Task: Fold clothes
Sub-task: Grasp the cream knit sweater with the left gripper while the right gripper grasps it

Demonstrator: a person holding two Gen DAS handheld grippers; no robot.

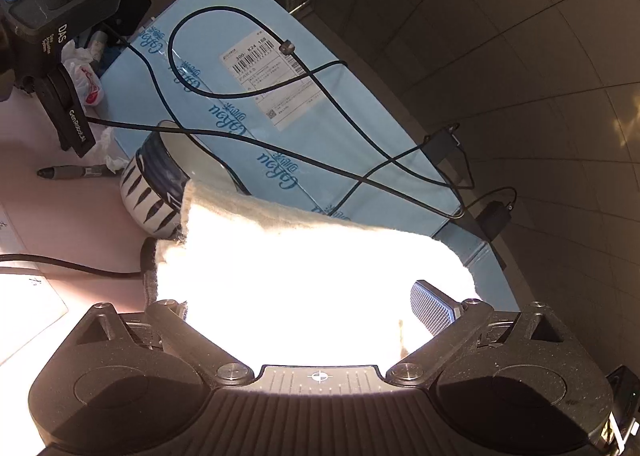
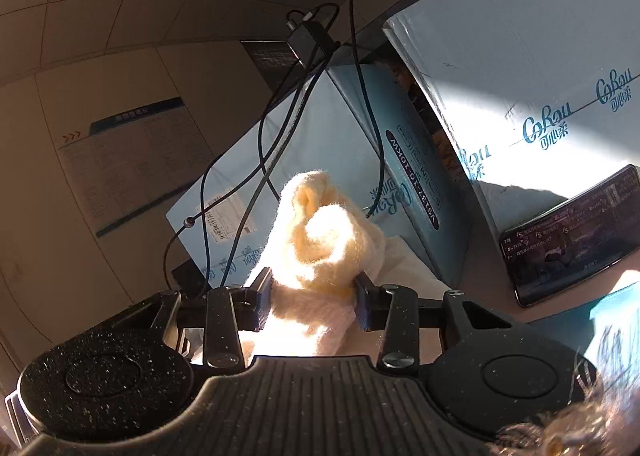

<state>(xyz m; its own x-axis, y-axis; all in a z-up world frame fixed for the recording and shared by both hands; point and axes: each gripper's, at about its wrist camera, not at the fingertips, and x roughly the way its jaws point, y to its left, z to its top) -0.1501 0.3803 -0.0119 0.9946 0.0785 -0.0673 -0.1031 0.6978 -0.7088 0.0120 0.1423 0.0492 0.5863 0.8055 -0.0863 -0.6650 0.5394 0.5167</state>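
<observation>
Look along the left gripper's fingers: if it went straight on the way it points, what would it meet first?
The cream cloth, which already lies between the left gripper fingers. Beyond it, probably the striped bowl or the blue box, though depth is unclear.
</observation>
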